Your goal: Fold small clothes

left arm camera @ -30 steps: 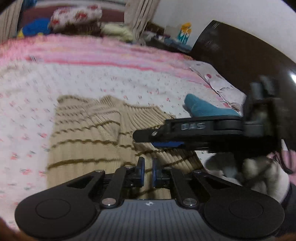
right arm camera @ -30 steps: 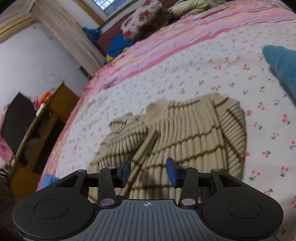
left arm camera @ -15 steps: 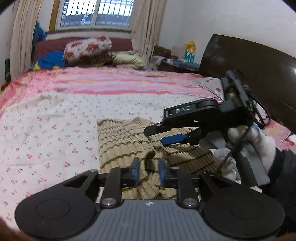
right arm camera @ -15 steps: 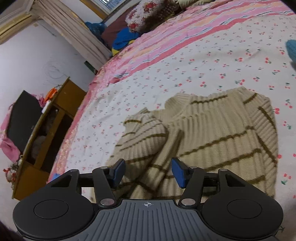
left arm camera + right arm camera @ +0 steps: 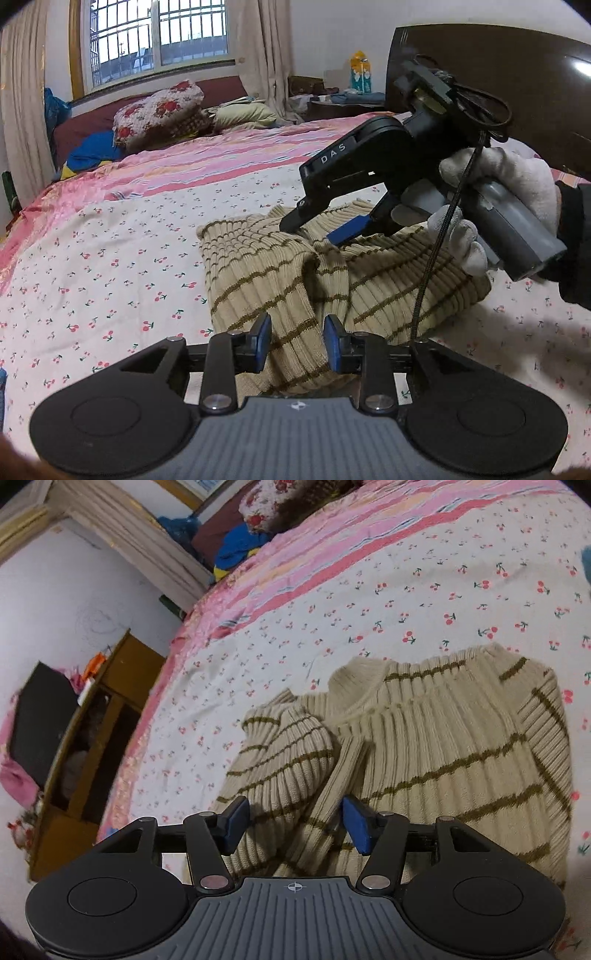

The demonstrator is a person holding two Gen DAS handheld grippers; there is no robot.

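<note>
Left wrist view: the left tongs (image 5: 297,343) are opening over a folded-in sleeve of the striped sweater (image 5: 280,266) on the bed (image 5: 110,258), gripping nothing. The right tongs (image 5: 317,230) hover above it. Right wrist view: right tongs (image 5: 295,823) stand apart, empty. The sleeve fold looks done; next seems to be gripping the hem

Text: "DAS", white capital letters.
Carrier: black side of the right gripper (image 5: 334,225), seen from the left wrist camera.
Other marks: bottle label far behind is too small to read.
</note>
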